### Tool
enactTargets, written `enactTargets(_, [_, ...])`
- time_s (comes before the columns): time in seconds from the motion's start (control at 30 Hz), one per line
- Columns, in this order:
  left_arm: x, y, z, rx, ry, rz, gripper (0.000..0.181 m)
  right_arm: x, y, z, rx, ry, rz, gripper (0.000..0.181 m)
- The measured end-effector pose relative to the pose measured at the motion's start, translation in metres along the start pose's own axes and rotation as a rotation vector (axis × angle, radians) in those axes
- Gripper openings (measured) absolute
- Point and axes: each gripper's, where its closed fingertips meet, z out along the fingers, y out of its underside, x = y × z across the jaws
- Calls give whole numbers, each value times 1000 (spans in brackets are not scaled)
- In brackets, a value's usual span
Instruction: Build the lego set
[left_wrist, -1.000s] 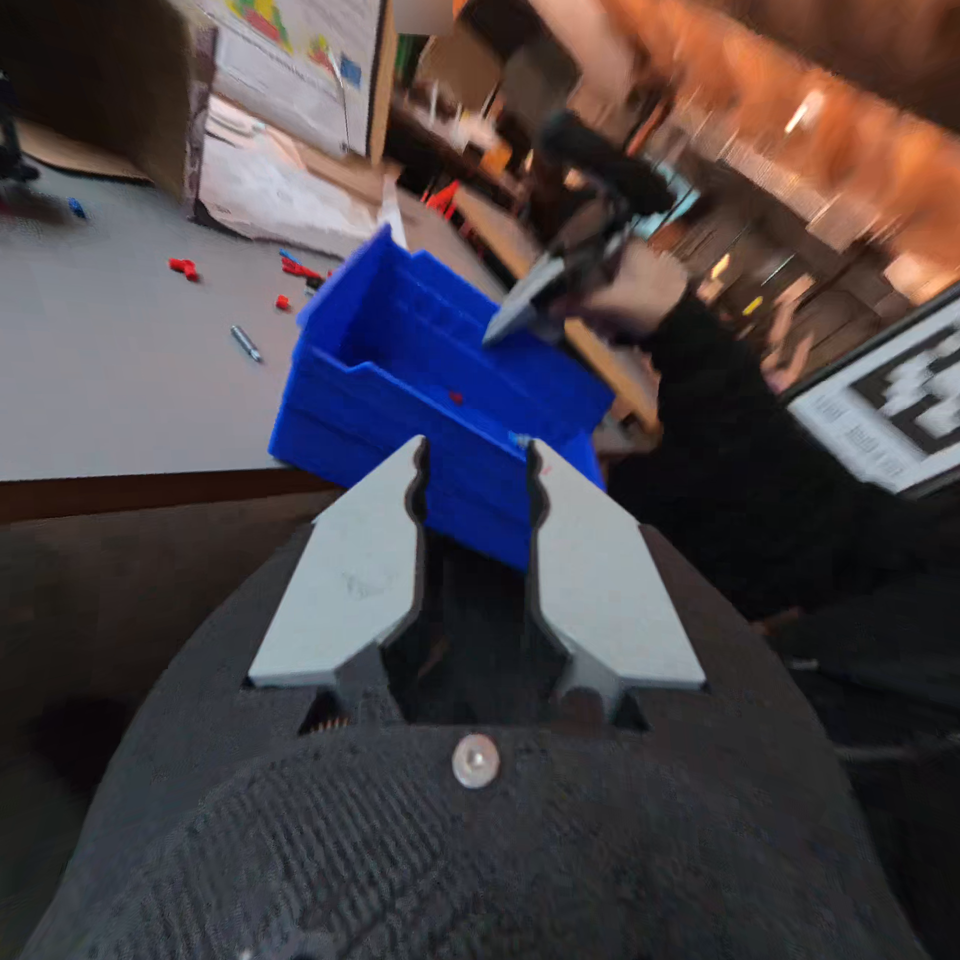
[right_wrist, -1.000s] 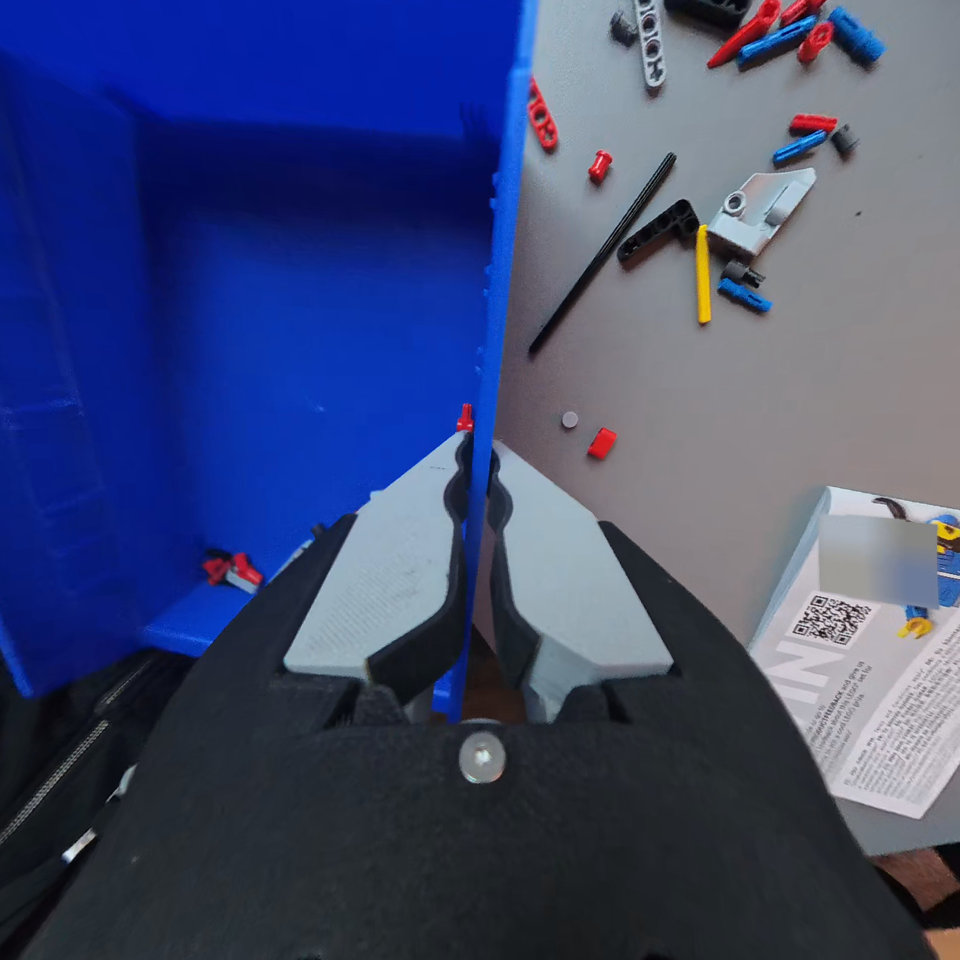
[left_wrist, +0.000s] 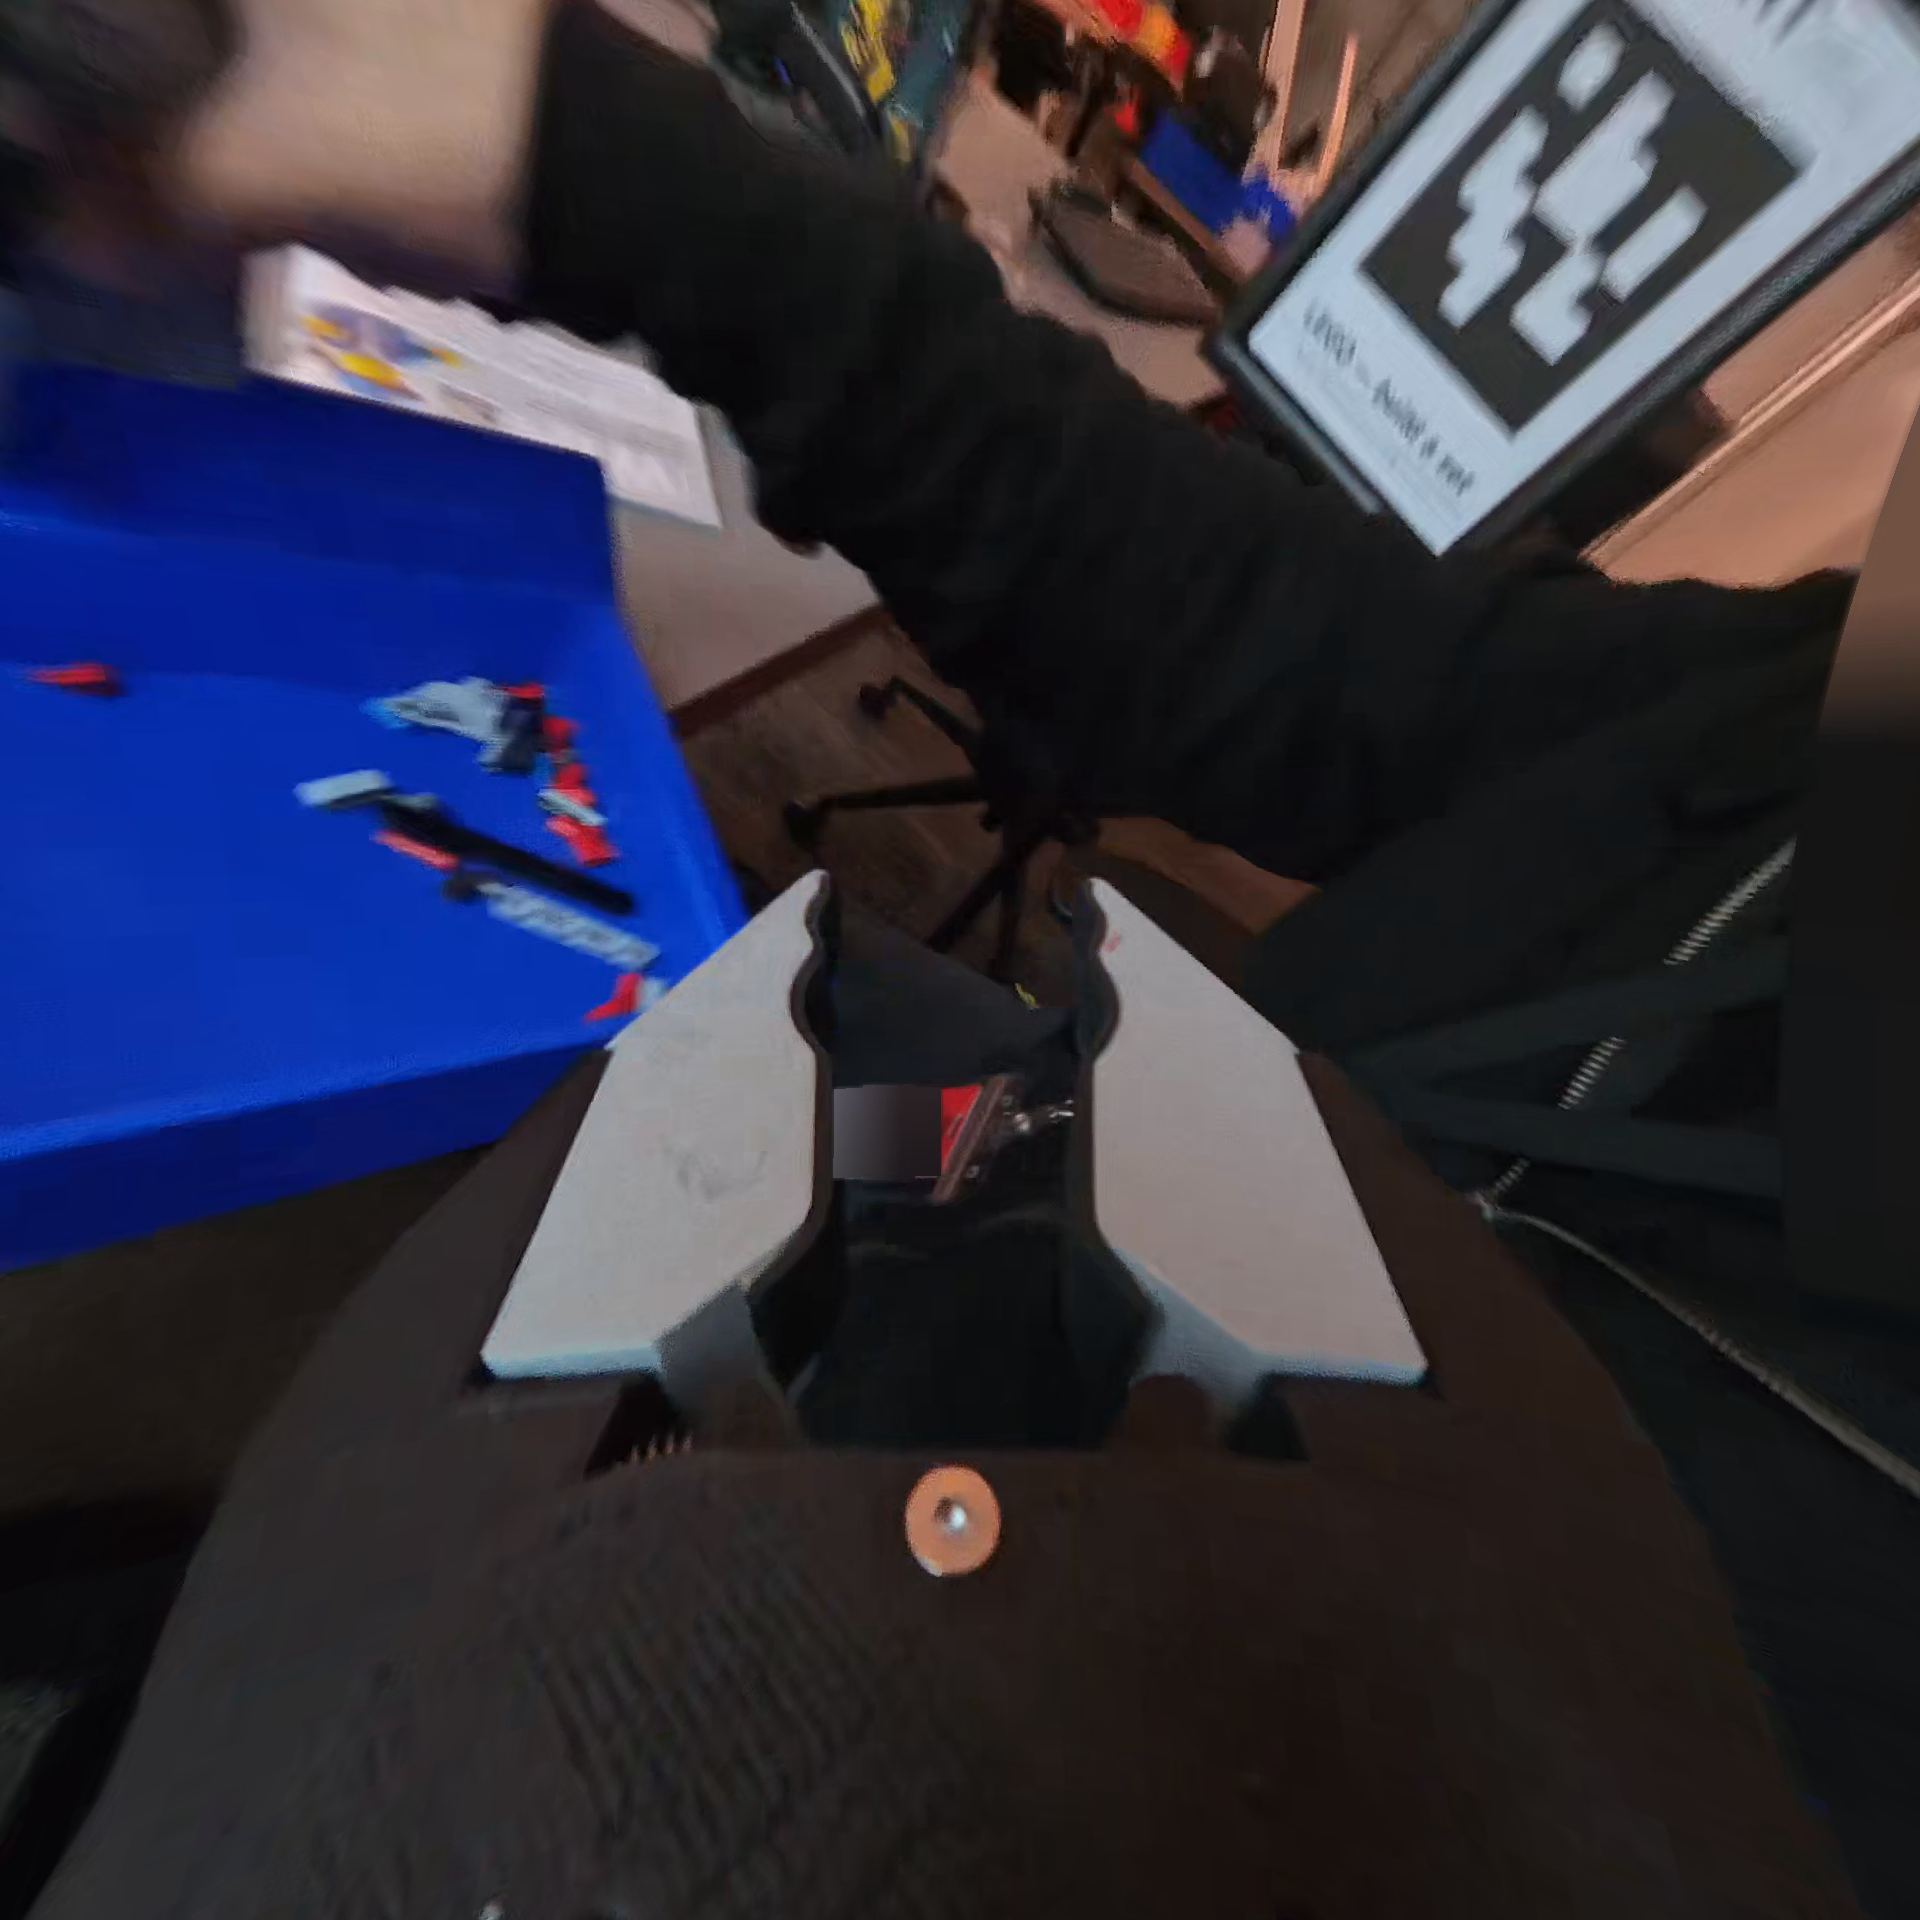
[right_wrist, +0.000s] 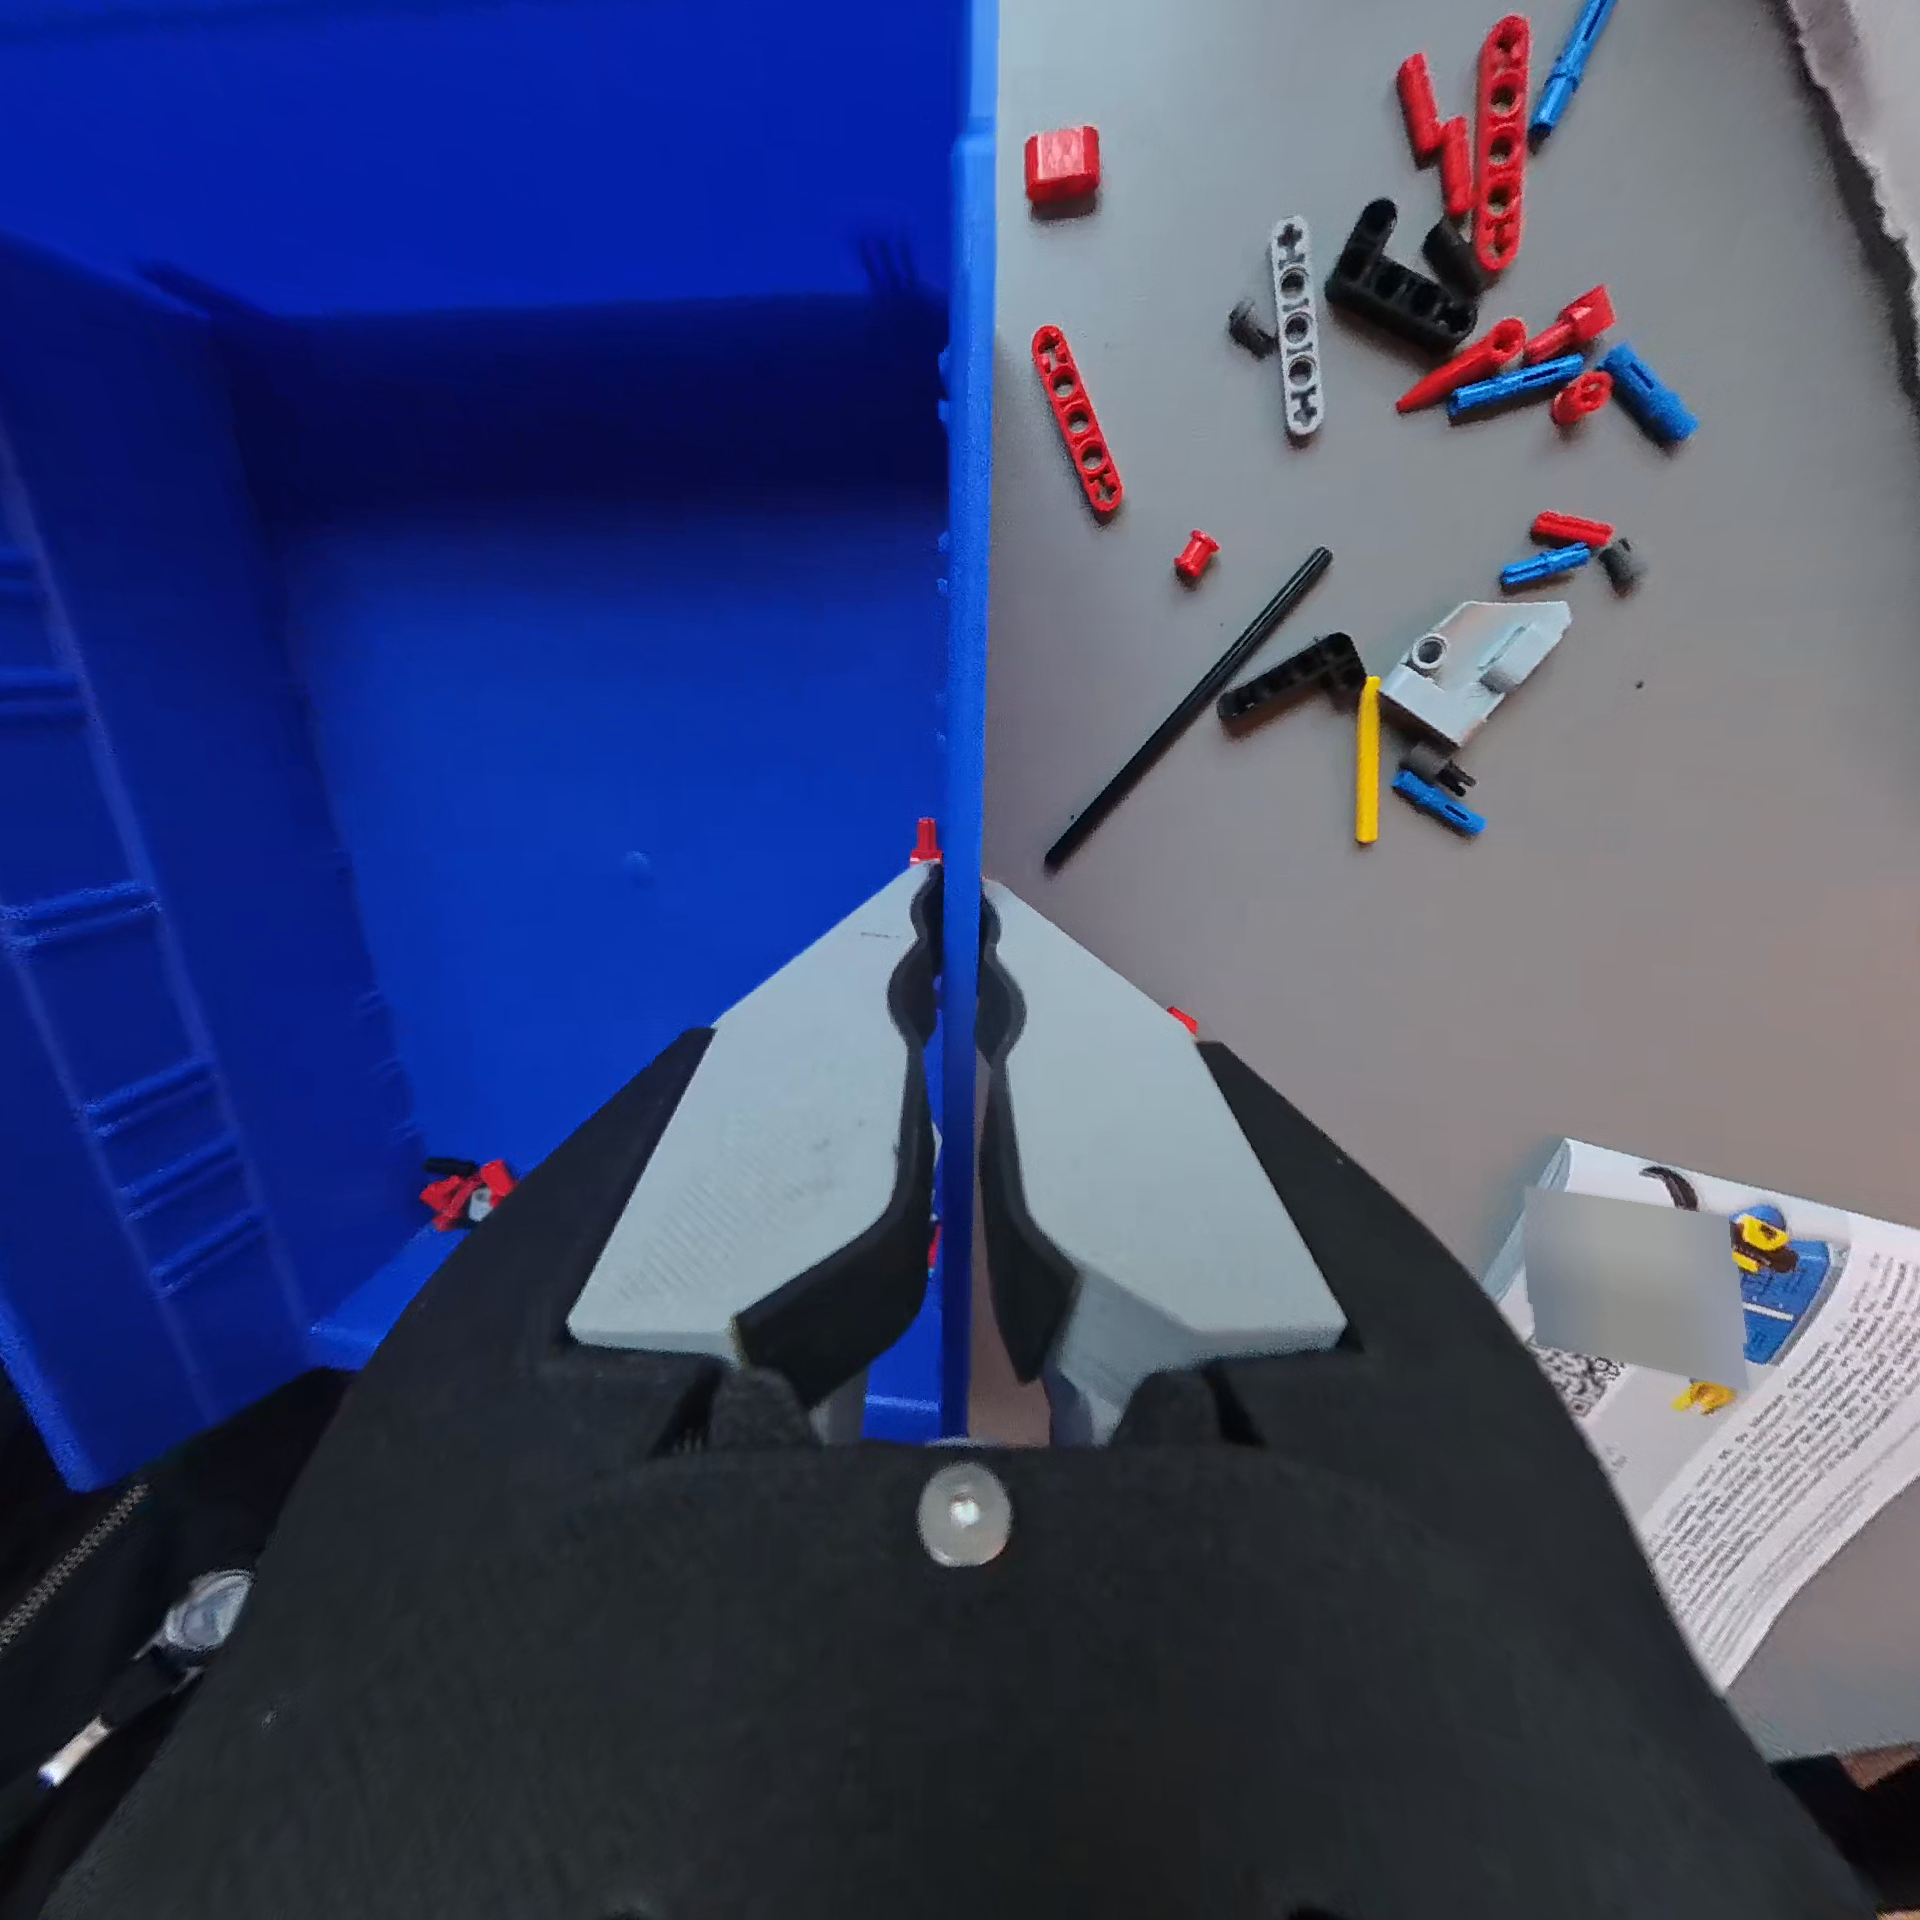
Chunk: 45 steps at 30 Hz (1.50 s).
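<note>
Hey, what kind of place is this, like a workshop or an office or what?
Probably a lab or workshop set up for recording. A grey tabletop holds scattered small red, blue and black plastic building pieces, a blue plastic bin and a printed instruction booklet; a framed black-and-white marker board stands behind.

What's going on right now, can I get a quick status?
Right gripper clamped on blue bin wall. Left gripper open, empty, off the table. Lego pieces loose on table, a few in bin.

The left wrist view is dim and smeared with motion blur, worst above the blue bin (left_wrist: 260, 582); the right wrist view is bright, evenly lit and sharp right of the bin wall, with soft short shadows and wide-angle bending at the edges.
</note>
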Motion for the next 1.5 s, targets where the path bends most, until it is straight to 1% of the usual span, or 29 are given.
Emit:
enactTargets(0.03, [10, 9, 22, -41, -34, 29, 48, -1, 0, 0, -4, 3, 12, 0])
enactTargets(0.1, [8, 27, 59, -148, -179, 108, 53, -2, -2, 1, -4, 16, 28, 0])
enactTargets(0.17, [-17, 45, 83, -287, -392, 191, 55, -3, -2, 1, -1, 22, 50, 0])
enactTargets(0.23, [-36, 67, 104, -437, -504, 240, 69, -4, -2, 1, -12, 25, 72, 0])
enactTargets(0.27, [-51, 73, 109, -490, -592, 279, 60, -5, -1, 1, -17, 24, 80, 0])
enactTargets(0.3, [-66, 79, 111, -540, -672, 312, 64, -7, -1, 1, -21, 21, 84, 0])
enactTargets(0.33, [-81, 87, 109, -608, -753, 327, 74, -9, 0, 1, -24, 20, 84, 0])
enactTargets(0.37, [-93, 94, 106, -673, -815, 347, 74, -10, 0, 1, -24, 15, 85, 0])
enactTargets(0.43, [-117, 104, 95, -794, -928, 381, 57, -12, 0, 1, -14, 12, 92, 1])
enactTargets(0.47, [-128, 103, 83, -841, -1010, 413, 55, -9, 1, 1, -13, 29, 94, 0])
enactTargets(0.5, [-133, 107, 77, -877, -1024, 415, 31, -8, 2, 0, -18, 32, 97, 0])
enactTargets(0.53, [-134, 111, 73, -897, -1012, 398, 28, -9, 4, 0, -20, 20, 99, 0])
enactTargets(0.6, [-138, 116, 64, -892, -1008, 359, 28, -10, 6, 0, -18, -2, 106, 0])
enactTargets(0.67, [-141, 119, 54, -835, -1016, 313, 29, -13, 8, 0, -20, -24, 108, 1])
enactTargets(0.73, [-150, 118, 39, -758, -1049, 294, 43, -18, 9, 0, -24, -52, 113, 2])
enactTargets(0.8, [-158, 112, 30, -721, -1048, 402, 45, -17, 8, 0, -14, -55, 119, 3])
enactTargets(0.83, [-163, 108, 25, -701, -1077, 456, 46, -16, 7, 0, -8, -54, 126, 3])
enactTargets(0.93, [-185, 104, 13, -685, -1233, 587, 55, -16, 7, 1, -5, -81, 148, 4])
enactTargets(0.97, [-191, 106, 10, -714, -1271, 635, 55, -18, 7, 1, -8, -93, 148, 5])
enactTargets(1.0, [-195, 106, 11, -705, -1296, 677, 55, -19, 8, 0, -9, -97, 146, 5])
enactTargets(1.1, [-197, 98, 19, -608, -1312, 835, 58, -20, 6, 0, 18, -97, 110, 6])
enactTargets(1.17, [-203, 101, 14, -597, -1325, 833, 56, -27, 0, -3, 104, -142, 87, 11])
enactTargets(1.23, [-209, 107, 8, -619, -1316, 840, 51, -39, -7, -10, 224, -238, 64, 20])
enactTargets(1.27, [-208, 108, 6, -615, -1297, 867, 49, -42, -7, -14, 277, -263, 54, 22])
enactTargets(1.3, [-206, 109, 5, -621, -1262, 917, 49, -44, -5, -17, 320, -278, 48, 34])
enactTargets(1.33, [-206, 110, 3, -624, -1238, 931, 48, -46, -3, -19, 357, -298, 45, 36])
enactTargets(1.4, [-208, 109, -5, -660, -1188, 952, 48, -49, 2, -19, 393, -338, 58, 41])
enactTargets(1.47, [-208, 107, -11, -684, -1127, 931, 47, -50, 5, -17, 414, -347, 43, 41])
enactTargets(1.5, [-207, 105, -14, -693, -1096, 950, 47, -50, 6, -19, 442, -343, 25, 46])
